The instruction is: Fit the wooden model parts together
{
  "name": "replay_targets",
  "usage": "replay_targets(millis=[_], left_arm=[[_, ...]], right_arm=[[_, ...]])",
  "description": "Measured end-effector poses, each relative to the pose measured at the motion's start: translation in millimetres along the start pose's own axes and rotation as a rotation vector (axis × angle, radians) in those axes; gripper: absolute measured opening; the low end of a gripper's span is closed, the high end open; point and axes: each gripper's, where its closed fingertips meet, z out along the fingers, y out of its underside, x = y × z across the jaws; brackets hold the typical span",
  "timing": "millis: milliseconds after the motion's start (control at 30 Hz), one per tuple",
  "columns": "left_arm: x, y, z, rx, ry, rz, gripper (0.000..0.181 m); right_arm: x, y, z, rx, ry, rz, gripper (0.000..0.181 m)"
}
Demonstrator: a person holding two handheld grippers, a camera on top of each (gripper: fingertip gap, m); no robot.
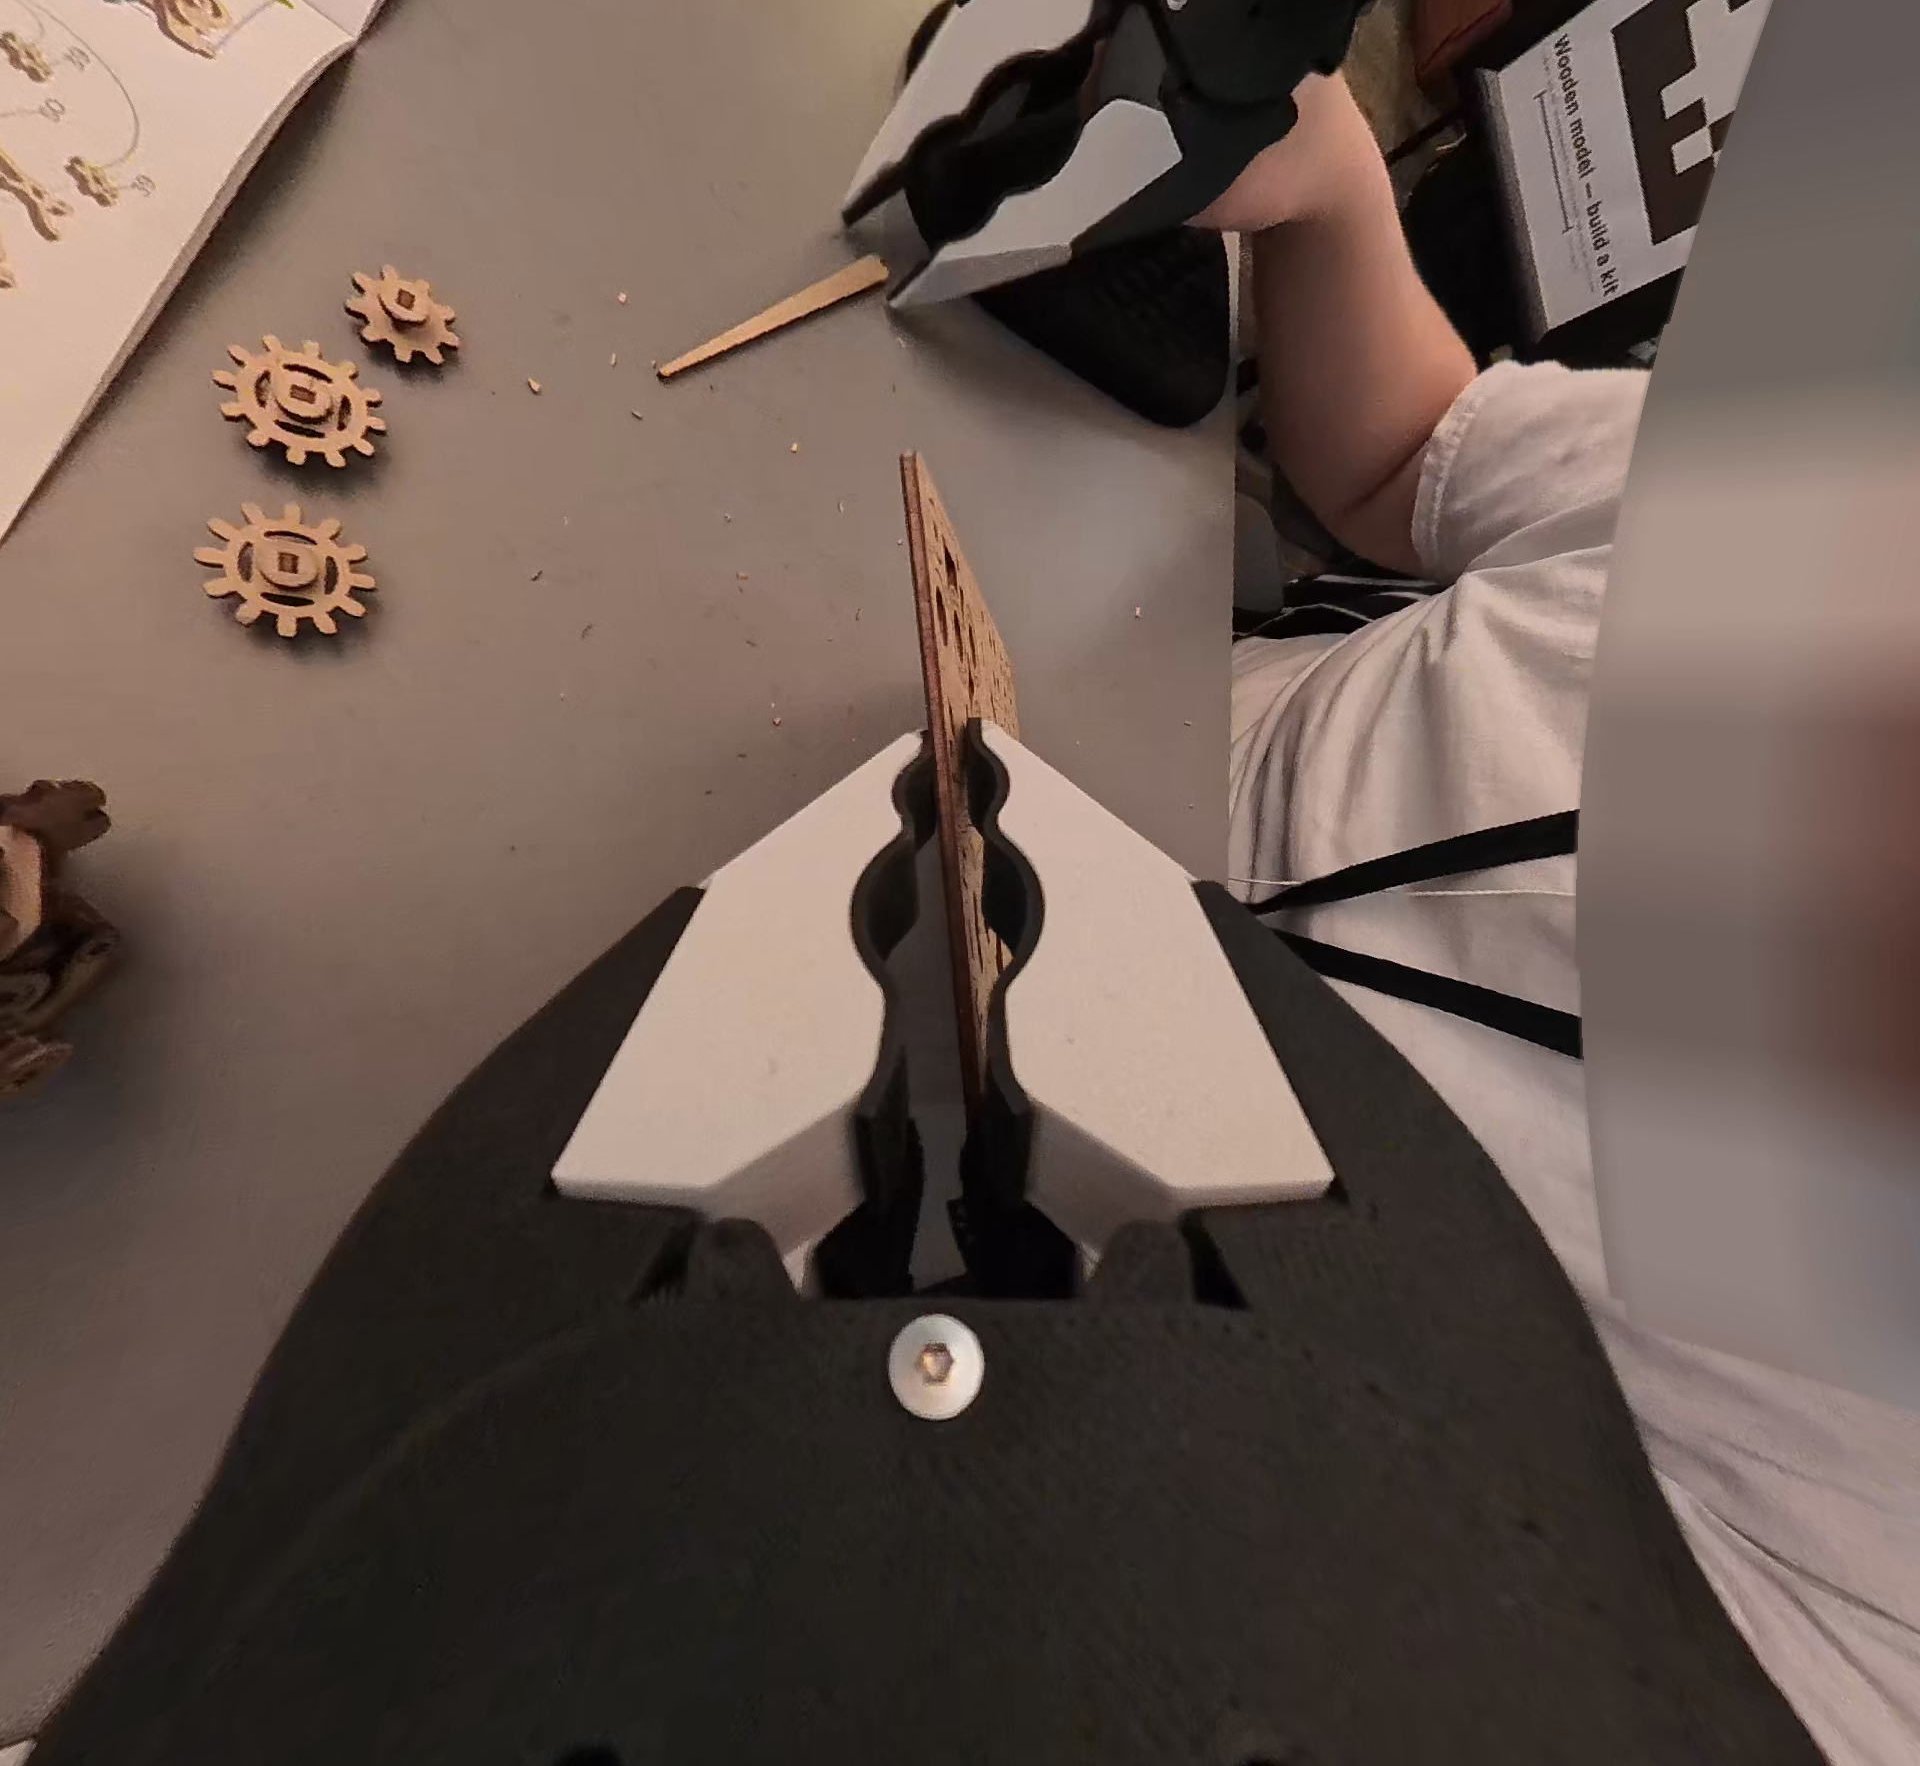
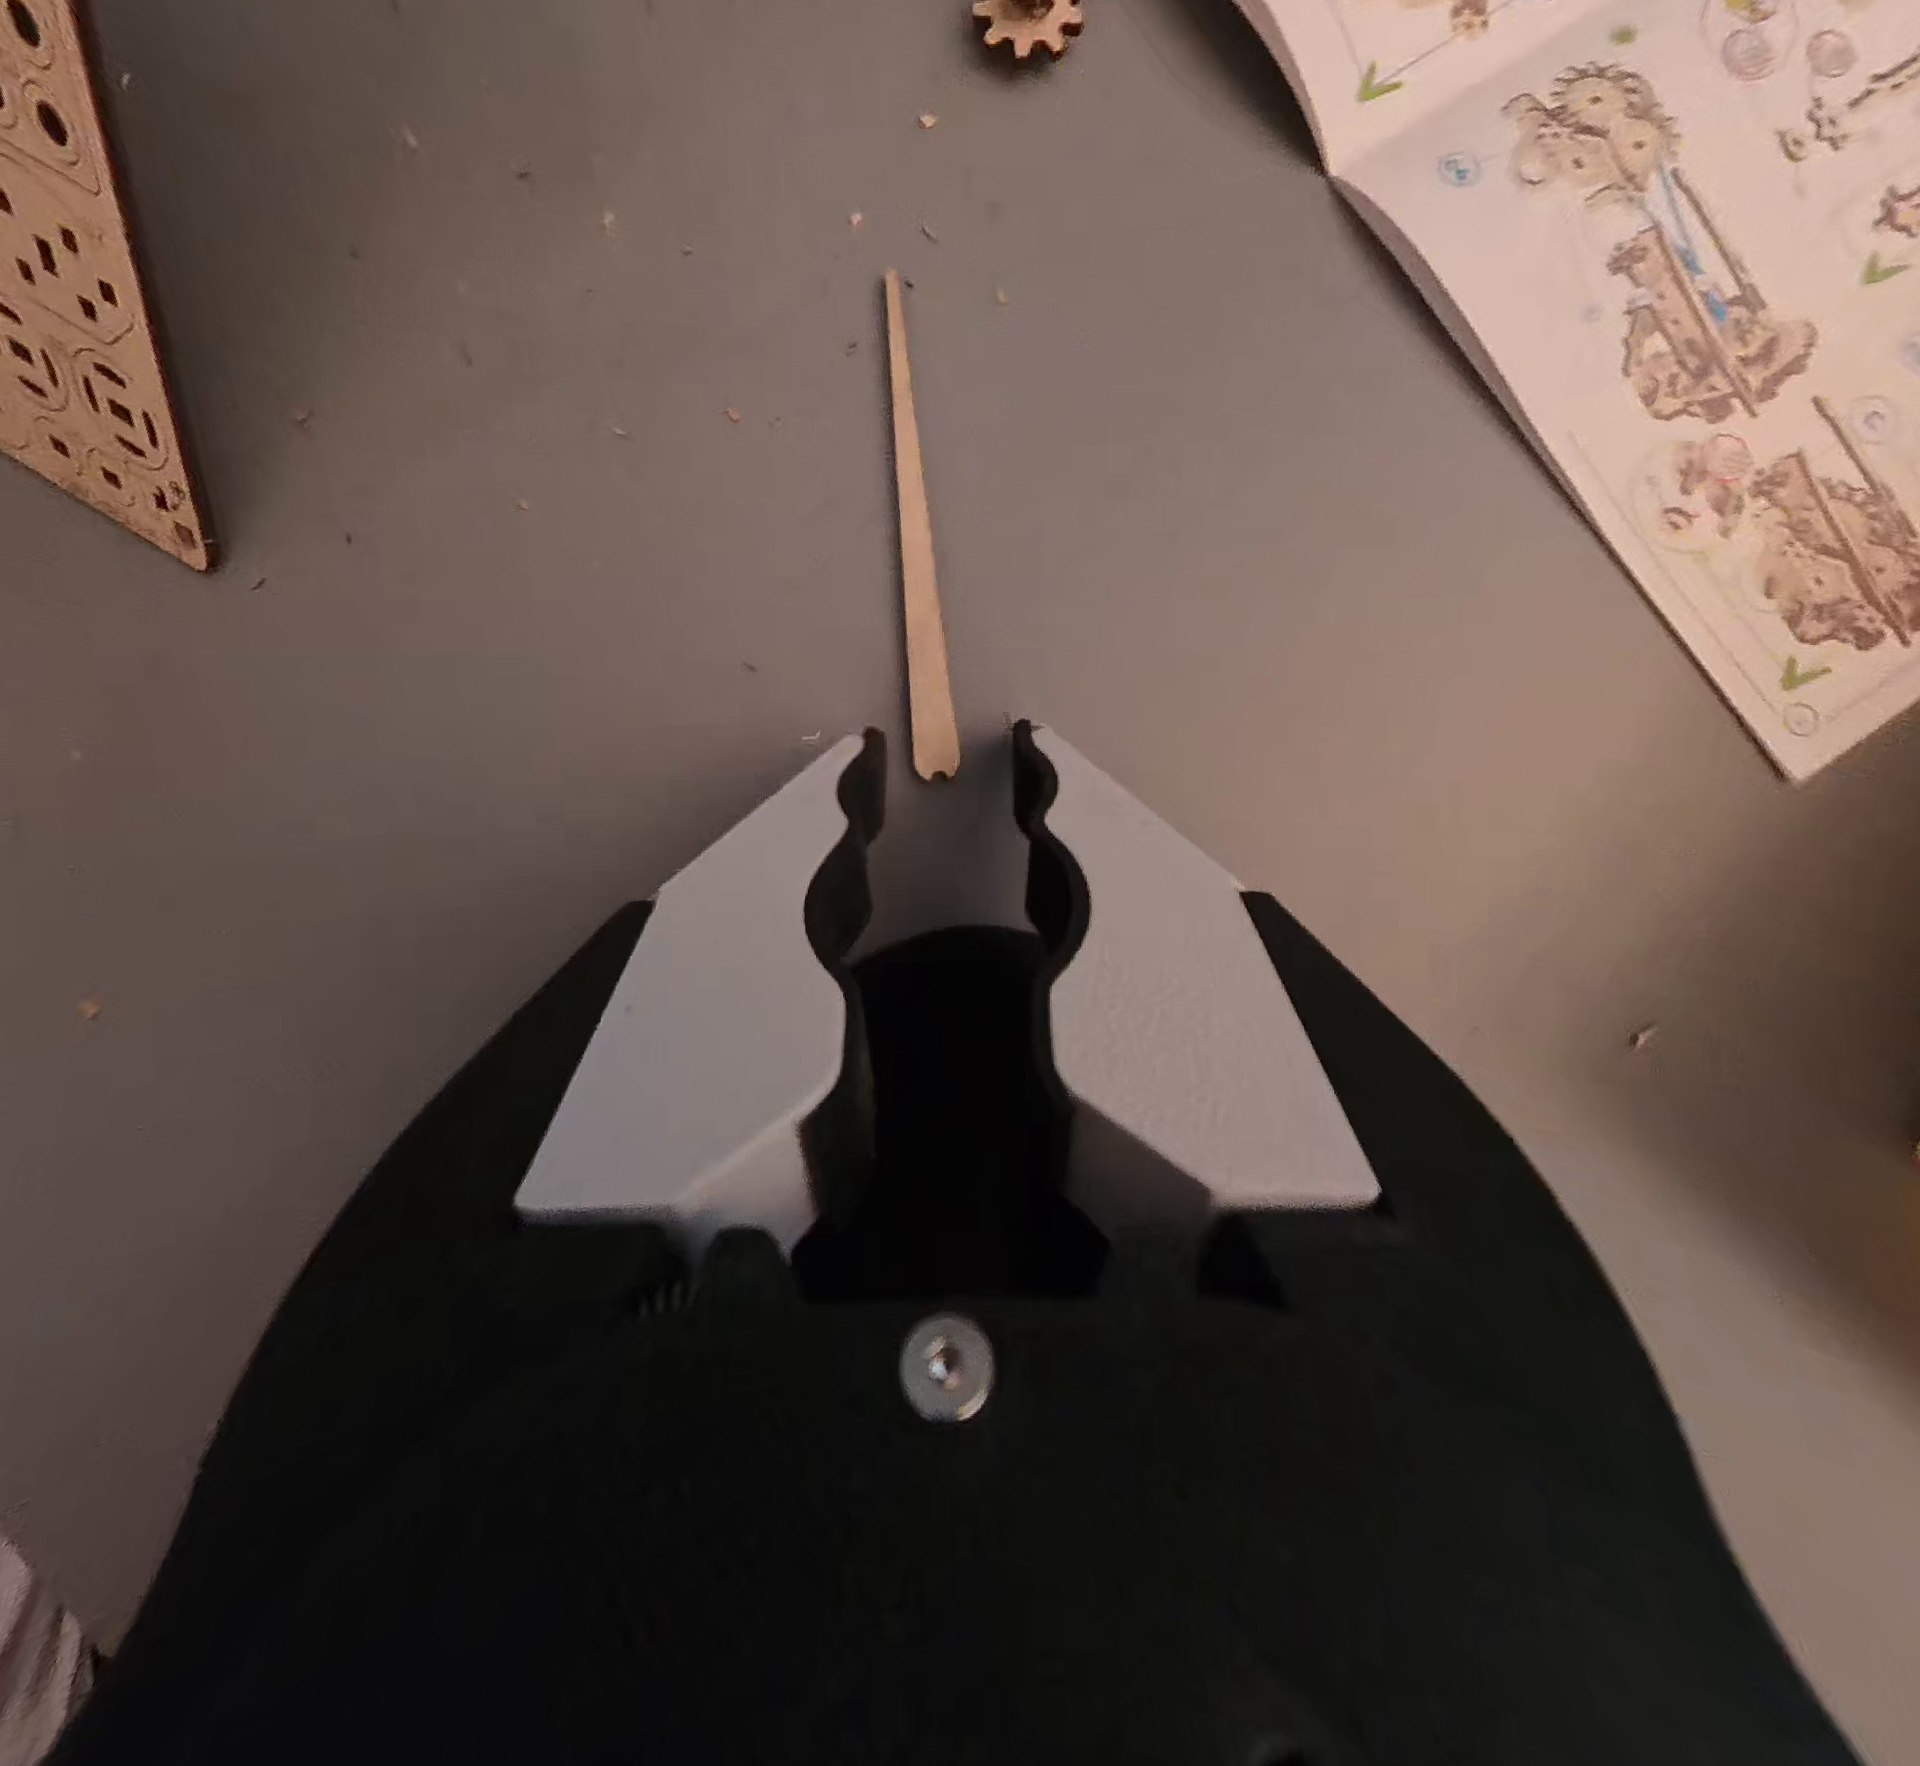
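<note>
My left gripper (image 1: 948,729) is shut on a thin laser-cut wooden sheet (image 1: 956,615), held on edge above the grey table; the sheet also shows in the right wrist view (image 2: 73,262). My right gripper (image 2: 943,729) is open, its fingertips on either side of the wide end of a thin tapered wooden stick (image 2: 916,521) that lies flat on the table. In the left wrist view the right gripper (image 1: 899,256) sits at the end of the same stick (image 1: 769,319). Three wooden gears (image 1: 296,402) lie on the table to the left.
An open instruction booklet (image 2: 1621,241) lies to the right of the stick; it also shows in the left wrist view (image 1: 135,54). A partly built wooden model (image 1: 42,927) sits at the left edge. A person in a white shirt (image 1: 1434,781) is beyond the table edge. Wood crumbs dot the table (image 2: 520,781). Across from one pair of fingers to the other is roughly 20 cm.
</note>
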Motion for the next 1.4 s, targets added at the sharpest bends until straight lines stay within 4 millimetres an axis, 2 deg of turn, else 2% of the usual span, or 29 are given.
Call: replay_targets(millis=[33, 67, 200, 300, 367, 433, 533, 733, 833, 900, 1067, 1400], left_arm=[[-1.1, 0.2, 0.0, 0.001, 0.002, -0.006, 0.003], [-1.8, 0.4, -0.1, 0.002, 0.004, -0.012, 0.003], [-5.2, 0.5, 1.1, 0.008, 0.016, -0.04, 0.003], [-7.7, -0.2, 3.5, 0.019, 0.033, -0.082, 0.003], [-10.2, 0.4, 5.6, 0.019, 0.032, -0.109, 0.003], [-12.2, 0.5, 6.5, 0.022, 0.022, -0.135, 0.004], [-6.9, -1.1, 6.6, 0.034, 0.035, -0.148, 0.002], [-5.0, -0.5, 6.0, 0.037, 0.0, -0.146, 0.003], [-5.0, -0.4, 6.2, 0.039, 0.001, -0.151, 0.002], [-6.3, 0.0, 6.9, 0.038, 0.003, -0.154, 0.003], [-10.3, 1.5, 8.9, 0.034, 0.028, -0.18, 0.003], [-7.4, 1.7, 8.0, 0.029, 0.031, -0.167, 0.003]], right_arm=[[0.3, 0.3, 0.7, 0.015, 0.0, 0.011, 0.02], [0.4, -0.4, 0.5, 0.025, -0.003, 0.01, 0.009], [-3.9, -17.5, -11.0, 0.098, 0.053, -0.107, 0.007], [-31.4, -60.7, -47.9, 0.178, 0.136, -0.273, 0.007], [-45.4, -85.9, -74.0, 0.143, 0.286, -0.479, 0.007], [-58.0, -101.2, -88.3, 0.068, 0.391, -0.663, 0.007], [-77.0, -108.9, -86.5, -0.048, 0.404, -0.806, 0.007], [-95.5, -135.0, -88.9, -0.198, 0.593, -1.075, 0.008], [-100.6, -138.8, -84.7, -0.293, 0.659, -1.134, 0.008], [-99.6, -143.1, -86.7, -0.346, 0.709, -1.137, 0.008], [-109.6, -154.8, -86.5, -0.356, 0.736, -1.089, 0.008], [-114.8, -157.3, -79.4, -0.395, 0.752, -1.077, 0.008]])
